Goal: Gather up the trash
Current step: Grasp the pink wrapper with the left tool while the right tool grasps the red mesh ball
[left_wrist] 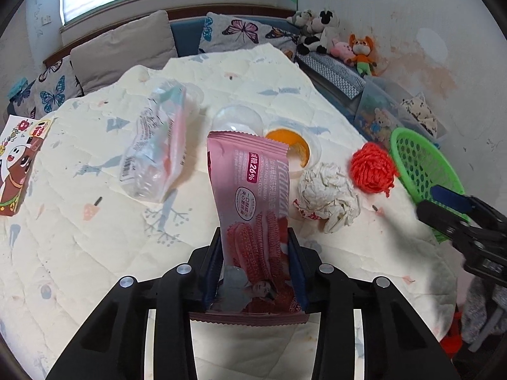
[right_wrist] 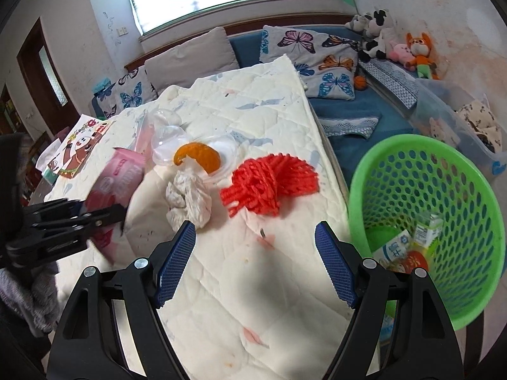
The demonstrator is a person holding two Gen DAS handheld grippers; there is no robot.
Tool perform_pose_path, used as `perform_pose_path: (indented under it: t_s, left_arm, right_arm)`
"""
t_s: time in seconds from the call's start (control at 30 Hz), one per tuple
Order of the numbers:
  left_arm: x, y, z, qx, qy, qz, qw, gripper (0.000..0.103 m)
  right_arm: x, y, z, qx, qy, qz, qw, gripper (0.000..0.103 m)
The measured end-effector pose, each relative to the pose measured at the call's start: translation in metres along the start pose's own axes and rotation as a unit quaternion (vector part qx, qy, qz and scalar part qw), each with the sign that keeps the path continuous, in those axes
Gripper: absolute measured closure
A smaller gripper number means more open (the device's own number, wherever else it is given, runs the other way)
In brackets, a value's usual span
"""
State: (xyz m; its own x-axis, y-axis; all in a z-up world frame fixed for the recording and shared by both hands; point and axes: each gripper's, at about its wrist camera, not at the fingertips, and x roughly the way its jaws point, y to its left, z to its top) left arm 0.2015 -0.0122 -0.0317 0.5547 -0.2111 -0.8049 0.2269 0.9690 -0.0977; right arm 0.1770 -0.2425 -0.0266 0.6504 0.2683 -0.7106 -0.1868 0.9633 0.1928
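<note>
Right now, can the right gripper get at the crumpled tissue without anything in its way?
Probably yes. The right gripper is open and empty, and the crumpled tissue lies just ahead of its left finger on bare quilt. The red mesh net sits close beside it, so approach from the near side.

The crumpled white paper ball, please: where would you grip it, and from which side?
Grip the crumpled paper ball across its narrower upper bulge, coming from above with the open right gripper. It lies loosely wadded on the quilt, and the near side looks clear.
</note>
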Motion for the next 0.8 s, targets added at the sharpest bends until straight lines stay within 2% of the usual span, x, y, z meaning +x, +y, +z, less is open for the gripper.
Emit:
perform_pose_path:
  t_s: [0.4,0.63,0.8]
  left_arm:
    - [-0.026,0.013,0.014,-0.006,-0.029,-0.004,0.9995,0.066]
    - [-0.025,0.015,0.016,-0.009,-0.028,-0.005,0.9996,0.066]
    - [-0.025,0.014,0.016,-0.009,-0.028,-0.006,0.9996,0.066]
  right_arm:
    - [0.040,0.005,0.019,0.000,0.010,-0.007,1.000,0.035]
    - [0.062,0.001,0.024,0.009,0.023,-0.017,1.000,0.048]
    - [0.061,-0.004,0.021,0.018,0.022,-0.013,1.000,0.059]
